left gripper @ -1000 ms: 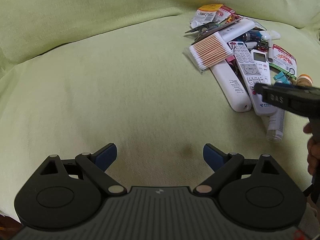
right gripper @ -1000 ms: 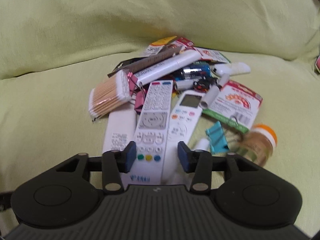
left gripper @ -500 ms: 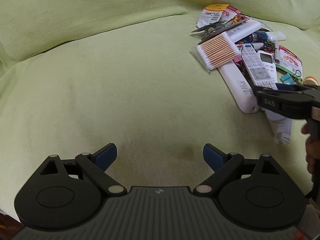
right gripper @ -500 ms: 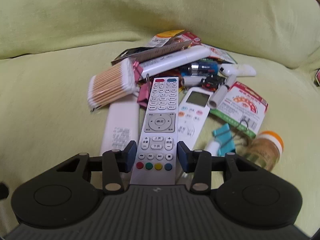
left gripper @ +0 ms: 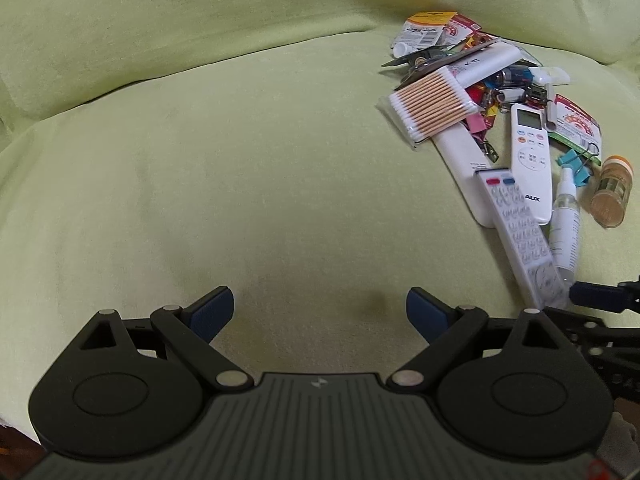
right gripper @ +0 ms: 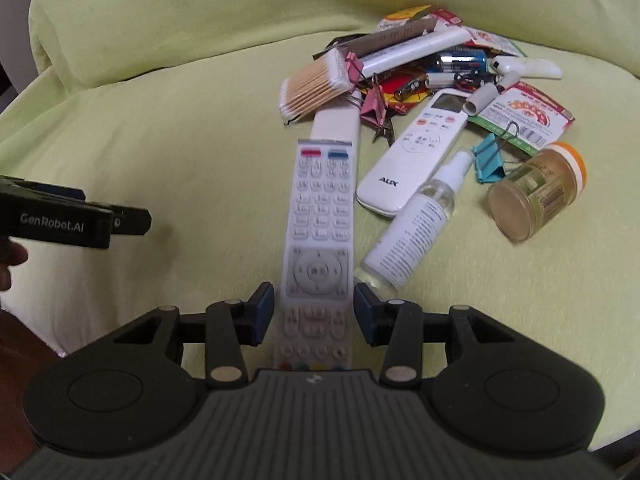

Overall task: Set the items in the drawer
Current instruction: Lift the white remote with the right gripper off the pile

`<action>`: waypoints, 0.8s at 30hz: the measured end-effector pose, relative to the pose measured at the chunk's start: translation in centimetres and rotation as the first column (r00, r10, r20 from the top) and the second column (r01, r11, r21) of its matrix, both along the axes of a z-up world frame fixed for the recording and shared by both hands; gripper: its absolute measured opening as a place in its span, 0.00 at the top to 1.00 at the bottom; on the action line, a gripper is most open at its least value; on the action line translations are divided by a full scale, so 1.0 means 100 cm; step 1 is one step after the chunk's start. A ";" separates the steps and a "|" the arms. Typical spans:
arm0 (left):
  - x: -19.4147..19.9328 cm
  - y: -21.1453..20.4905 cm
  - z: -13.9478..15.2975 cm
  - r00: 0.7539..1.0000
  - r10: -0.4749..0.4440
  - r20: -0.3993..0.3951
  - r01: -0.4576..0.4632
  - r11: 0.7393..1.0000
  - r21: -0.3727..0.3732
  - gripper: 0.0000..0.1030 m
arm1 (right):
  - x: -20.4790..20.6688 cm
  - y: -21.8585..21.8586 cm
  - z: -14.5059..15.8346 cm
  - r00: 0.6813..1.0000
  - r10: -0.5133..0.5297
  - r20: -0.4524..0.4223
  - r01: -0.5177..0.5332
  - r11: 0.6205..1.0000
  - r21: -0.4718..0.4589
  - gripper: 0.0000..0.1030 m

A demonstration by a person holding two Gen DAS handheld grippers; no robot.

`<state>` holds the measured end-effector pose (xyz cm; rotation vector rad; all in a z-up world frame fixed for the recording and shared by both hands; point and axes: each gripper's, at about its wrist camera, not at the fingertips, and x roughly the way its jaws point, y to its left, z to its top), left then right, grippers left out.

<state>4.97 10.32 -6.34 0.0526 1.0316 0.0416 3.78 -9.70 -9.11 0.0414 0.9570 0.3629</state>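
Observation:
A long white remote (right gripper: 318, 220) with red and blue top buttons sticks forward out of my right gripper (right gripper: 315, 312), which is shut on its lower end. The same remote (left gripper: 520, 236) shows at the right of the left wrist view, held above the green cushion (left gripper: 240, 180). My left gripper (left gripper: 320, 312) stands open over bare cushion with nothing between its fingers; its side (right gripper: 76, 216) shows at the left of the right wrist view. No drawer is in view.
A pile lies beyond the remote: an AUX remote (right gripper: 416, 156), a spray bottle (right gripper: 412, 232), an orange-lidded jar (right gripper: 536, 196), cotton swabs (right gripper: 316, 84), a teal binder clip (right gripper: 488, 160), batteries (right gripper: 460, 62) and packets. The cushion's back rises behind them.
My right gripper has closed on the long remote and drawn it back and up out of the pile. The left gripper stays open over the cushion.

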 end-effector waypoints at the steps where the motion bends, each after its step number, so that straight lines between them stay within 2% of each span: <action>1: -0.001 0.000 0.000 1.000 0.000 0.000 0.000 1.000 0.000 0.09 | 0.001 0.005 -0.001 1.000 0.001 0.009 -0.001 1.000 -0.017 0.55; 4: -0.003 0.001 0.002 1.000 0.002 0.001 -0.002 1.000 0.001 0.09 | 0.005 0.016 -0.003 1.000 0.002 0.025 -0.001 0.998 -0.070 0.53; 8: -0.002 0.002 0.005 1.000 0.003 0.008 -0.003 1.000 -0.005 0.09 | 0.000 0.008 -0.001 1.000 -0.019 -0.011 0.018 0.997 -0.075 0.54; 13: 0.000 -0.004 0.002 1.000 -0.014 0.000 0.014 1.000 -0.011 0.09 | -0.005 -0.015 -0.012 0.996 -0.046 -0.082 0.049 0.998 0.038 0.54; 15: 0.000 -0.007 0.001 1.000 -0.021 -0.002 0.021 1.000 -0.014 0.09 | -0.002 -0.014 -0.017 0.996 -0.040 -0.082 0.045 0.997 0.059 0.54; 17: -0.002 -0.008 0.001 1.000 -0.027 -0.003 0.027 1.000 -0.016 0.09 | 0.005 -0.008 -0.023 0.995 -0.039 -0.087 0.044 0.997 0.064 0.51; 19: -0.003 -0.009 0.002 1.000 -0.028 -0.003 0.028 1.000 -0.013 0.09 | 0.009 0.000 -0.026 0.997 -0.037 -0.063 0.039 0.999 0.028 0.49; 20: -0.003 -0.009 0.002 1.000 -0.027 -0.003 0.027 1.000 -0.011 0.09 | 0.010 0.002 -0.026 0.998 -0.034 -0.048 0.035 0.999 0.013 0.51; 22: -0.003 -0.010 0.003 1.000 -0.027 -0.004 0.027 1.000 -0.011 0.09 | 0.011 0.004 -0.025 0.999 -0.039 -0.034 0.039 0.999 0.003 0.62; 24: -0.003 -0.012 0.002 1.000 -0.030 -0.004 0.030 1.000 -0.008 0.09 | 0.010 0.003 -0.023 0.999 -0.037 -0.025 0.037 0.999 0.000 0.63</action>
